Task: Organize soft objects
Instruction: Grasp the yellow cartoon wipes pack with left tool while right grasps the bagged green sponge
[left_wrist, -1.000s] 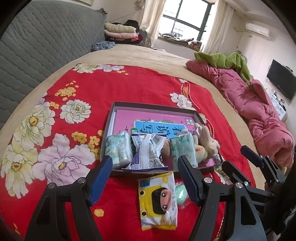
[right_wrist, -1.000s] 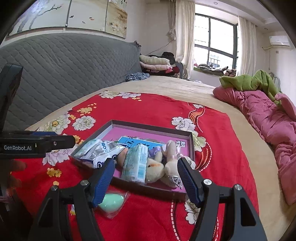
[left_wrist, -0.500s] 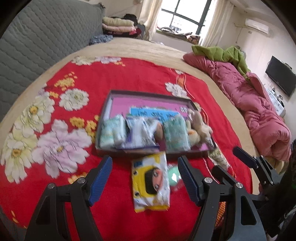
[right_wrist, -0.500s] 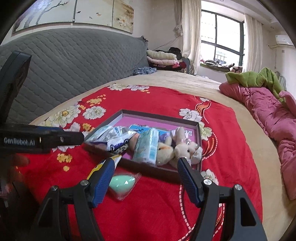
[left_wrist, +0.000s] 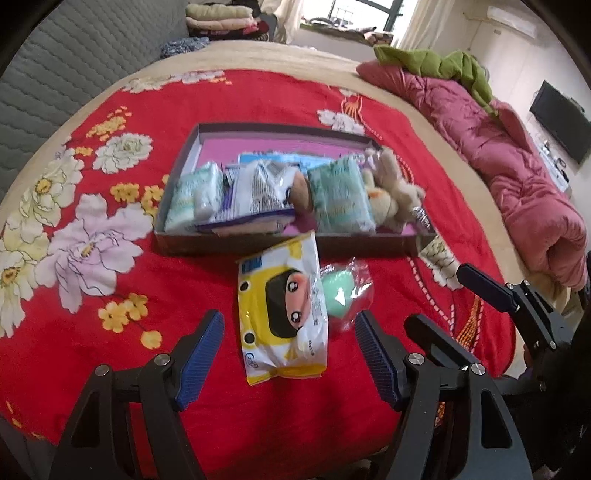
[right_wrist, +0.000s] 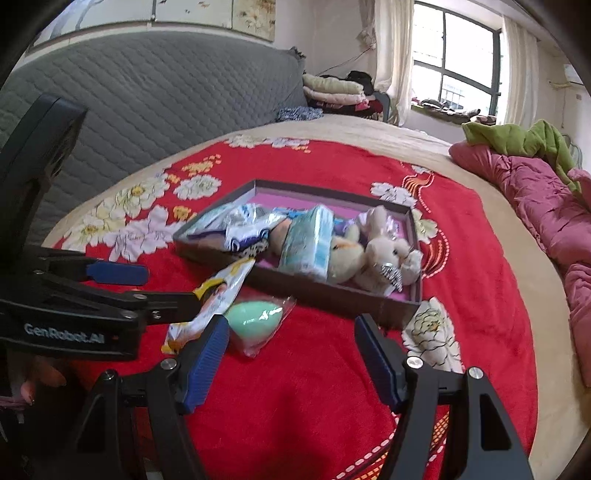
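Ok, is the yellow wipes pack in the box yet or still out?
Still out. The wipes pack lies flat on the red blanket just in front of the box, beside the green sponge.

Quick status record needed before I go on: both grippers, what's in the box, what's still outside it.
left gripper: open, empty, the yellow wipes pack lying between its fingers
right gripper: open, empty
box: on the red floral blanket, open top
in box: two green tissue packs, white snack bag, plush toys
outside box: wipes pack and green sponge in clear wrap, side by side against the box's near wall
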